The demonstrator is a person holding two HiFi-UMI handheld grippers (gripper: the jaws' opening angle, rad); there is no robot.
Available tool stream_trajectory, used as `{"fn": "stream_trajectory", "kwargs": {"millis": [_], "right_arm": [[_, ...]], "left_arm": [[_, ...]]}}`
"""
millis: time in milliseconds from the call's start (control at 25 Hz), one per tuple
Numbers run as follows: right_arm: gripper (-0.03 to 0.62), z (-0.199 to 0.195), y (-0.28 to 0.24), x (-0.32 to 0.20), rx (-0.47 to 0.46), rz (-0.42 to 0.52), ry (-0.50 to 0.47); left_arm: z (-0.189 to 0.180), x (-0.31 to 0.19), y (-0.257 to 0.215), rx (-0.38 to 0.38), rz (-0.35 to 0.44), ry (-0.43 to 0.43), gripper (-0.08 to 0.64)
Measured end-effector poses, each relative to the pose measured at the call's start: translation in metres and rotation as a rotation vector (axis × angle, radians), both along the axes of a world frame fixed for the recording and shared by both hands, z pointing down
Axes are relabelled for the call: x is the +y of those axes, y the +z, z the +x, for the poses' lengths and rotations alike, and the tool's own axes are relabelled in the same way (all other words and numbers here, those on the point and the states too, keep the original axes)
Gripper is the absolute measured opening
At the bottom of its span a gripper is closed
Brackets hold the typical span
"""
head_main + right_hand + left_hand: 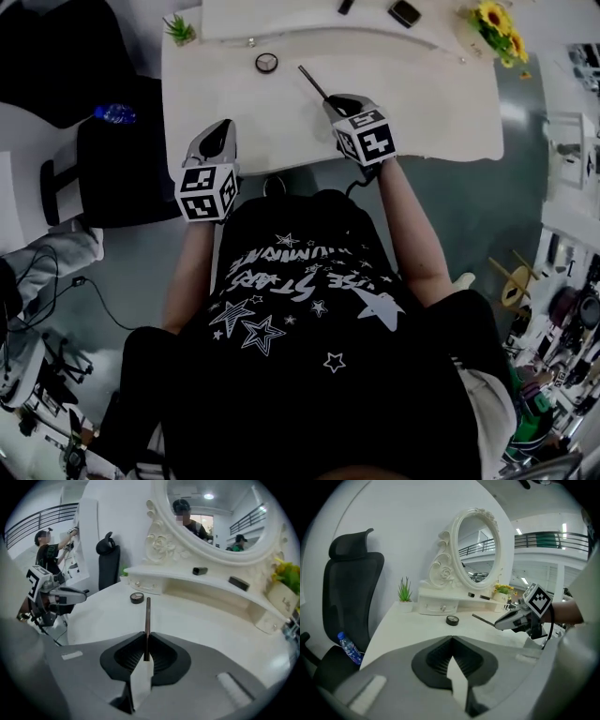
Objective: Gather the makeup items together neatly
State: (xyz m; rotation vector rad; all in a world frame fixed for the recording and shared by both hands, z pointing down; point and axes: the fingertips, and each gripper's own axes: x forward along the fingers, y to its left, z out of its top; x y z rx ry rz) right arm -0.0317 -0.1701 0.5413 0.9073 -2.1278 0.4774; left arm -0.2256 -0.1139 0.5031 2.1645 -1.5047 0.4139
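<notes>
White bench (431, 103) fills the top of the head view, and a round compact (266, 63) lies alone at upper centre. Left gripper view: the left gripper (451, 641), lower centre, is closed and empty. Right gripper view: the right gripper (146, 645) is clamped on a thin makeup pencil (147, 616). A dark tube (200, 570) and flat case (238, 583) sit on the mirror shelf (164, 573), upper right. Gathering looks barely begun.

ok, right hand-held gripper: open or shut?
Shut on the thin dark makeup pencil: in its own view the right hand-held gripper has both jaws closed against the pencil, which sticks out forward.
</notes>
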Motion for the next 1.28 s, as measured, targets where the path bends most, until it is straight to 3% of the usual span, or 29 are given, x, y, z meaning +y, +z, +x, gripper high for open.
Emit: {"fn": "stream_trajectory", "kwargs": {"millis": [280, 640, 1160, 1280], "right_arm": [[0.067, 0.029, 0.004, 0.002, -0.045, -0.021, 0.281], [0.067, 0.025, 0.018, 0.007, -0.052, -0.082, 0.438], [0.076, 0.022, 0.023, 0.01, -0.034, -0.104, 0.478], [0.152, 0.021, 0.02, 0.009, -0.038, -0.096, 0.442]], "left_arm": [[0.023, -0.008, 0.0, -0.003, 0.001, 0.07, 0.002], [0.033, -0.011, 0.004, -0.016, -0.014, 0.114, 0.002], [0.044, -0.012, 0.01, -0.023, -0.034, 0.123, 0.002], [0.047, -0.014, 0.009, -0.025, -0.032, 0.127, 0.002]]}}
